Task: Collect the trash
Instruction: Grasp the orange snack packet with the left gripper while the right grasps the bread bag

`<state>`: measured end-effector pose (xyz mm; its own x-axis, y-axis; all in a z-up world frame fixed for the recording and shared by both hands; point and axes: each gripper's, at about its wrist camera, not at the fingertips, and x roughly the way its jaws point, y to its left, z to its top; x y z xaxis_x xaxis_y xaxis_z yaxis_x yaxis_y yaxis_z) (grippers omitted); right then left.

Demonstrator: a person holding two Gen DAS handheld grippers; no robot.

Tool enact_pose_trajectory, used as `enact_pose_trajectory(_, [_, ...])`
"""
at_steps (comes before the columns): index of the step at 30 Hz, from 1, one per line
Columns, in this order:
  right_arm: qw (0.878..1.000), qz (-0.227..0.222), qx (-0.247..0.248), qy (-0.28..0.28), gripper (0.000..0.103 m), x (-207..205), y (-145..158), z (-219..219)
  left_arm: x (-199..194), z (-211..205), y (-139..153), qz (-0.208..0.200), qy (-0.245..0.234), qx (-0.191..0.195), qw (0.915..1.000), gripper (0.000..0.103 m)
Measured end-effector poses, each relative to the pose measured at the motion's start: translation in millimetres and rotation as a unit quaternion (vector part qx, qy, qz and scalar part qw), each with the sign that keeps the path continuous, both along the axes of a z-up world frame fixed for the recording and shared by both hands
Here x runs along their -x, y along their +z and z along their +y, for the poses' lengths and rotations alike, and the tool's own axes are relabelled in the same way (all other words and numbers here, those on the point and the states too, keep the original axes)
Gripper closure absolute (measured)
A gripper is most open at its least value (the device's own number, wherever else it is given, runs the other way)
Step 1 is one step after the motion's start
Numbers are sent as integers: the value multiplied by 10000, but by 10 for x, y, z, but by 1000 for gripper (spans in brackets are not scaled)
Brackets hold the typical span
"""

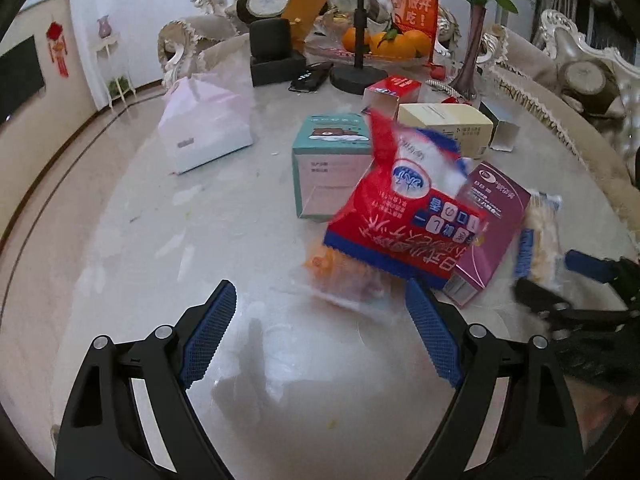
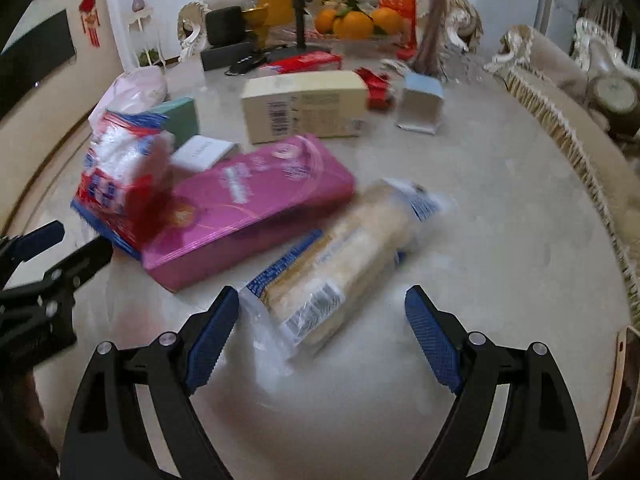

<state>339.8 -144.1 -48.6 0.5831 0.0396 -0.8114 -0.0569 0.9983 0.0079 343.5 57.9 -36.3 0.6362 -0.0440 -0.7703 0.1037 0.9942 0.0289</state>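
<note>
Closest to me, my left gripper (image 1: 320, 340) hangs with its jaws wide and nothing between them, over bare marble table (image 1: 140, 240) and a smeared, blurred clear wrapper (image 1: 344, 280) with an orange patch that I cannot make out properly. My right gripper (image 2: 322, 344) is spread just as wide, and the near end of the clear-wrapped cracker pack (image 2: 344, 256) lies between its pads, untouched; its long axis runs from my lower left up toward the right. Going left to right across the heap: a pink-white plastic bag (image 1: 208, 120), contents hidden; a teal box (image 1: 328, 160) standing upright; a red and blue snack bag (image 1: 404, 216) torn open at the top, leaning on the pink carton (image 2: 248, 208), which lies flat with its long side slanting up to the right; then the cracker pack. Behind stand a cream box (image 2: 308, 108) and a small blue open-ended carton (image 2: 422, 104). Oranges (image 2: 356, 22) sit in a dish, blurred.
</note>
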Motion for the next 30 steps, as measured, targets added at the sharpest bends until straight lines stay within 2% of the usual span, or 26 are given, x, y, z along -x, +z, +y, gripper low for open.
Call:
enact_pose_trajectory(2, [10000, -6, 17, -69, 23, 18, 2, -175, -34, -36, -12, 11, -38, -57, 10000, 19])
enact_pose_trajectory(4, [9997, 9, -182, -152, 23, 45, 8, -357, -55, -74, -29, -18, -80, -197, 9998, 19])
enact_pose_trajectory(8, [9981, -83, -605, -21, 23, 83, 32, -410, -141, -103, -56, 0, -45, -432, 9991, 19])
enact_pose_trajectory(14, [9995, -136, -240, 158, 23, -86, 17, -156, -218, -92, -58, -16, -13, -533, 9986, 19])
enact_pose_trajectory(15, [9996, -104, -204, 154, 23, -121, 9, -143, -235, -79, -66, 15, 18, -518, 9987, 19])
enact_pose_trajectory(19, [9999, -55, -139, 55, 23, -255, -9, -188, -288, 32, -66, 110, 131, 63, 9998, 20])
enact_pose_trajectory(20, [9999, -54, -125, 66, 23, -264, -10, -199, -291, 46, -69, 136, 136, 160, 9997, 32])
enact_pose_trajectory(21, [9999, -61, -85, 73, 25, -270, -8, -200, -294, 51, -79, 194, 83, 295, 9993, 42])
enact_pose_trajectory(22, [9999, -99, -11, 39, 35, -258, -2, -213, -294, 47, -95, 275, 62, 382, 9989, 49])
enact_pose_trajectory(23, [9999, -141, -49, 61, 55, -231, 14, -236, -272, 31, -96, 270, 120, 264, 9992, 49])
enact_pose_trajectory(24, [9998, -144, -98, 84, 62, -213, 26, -258, -255, 20, -99, 285, 146, 214, 9993, 50])
enact_pose_trajectory(25, [9996, -132, -249, 102, 66, -187, 33, -307, -225, 10, -100, 288, 161, 174, 9993, 50])
enact_pose_trajectory(30, [9962, -202, -834, 151, 67, 3, 48, -503, 9, 84, -58, 309, 326, 267, 9986, 50])
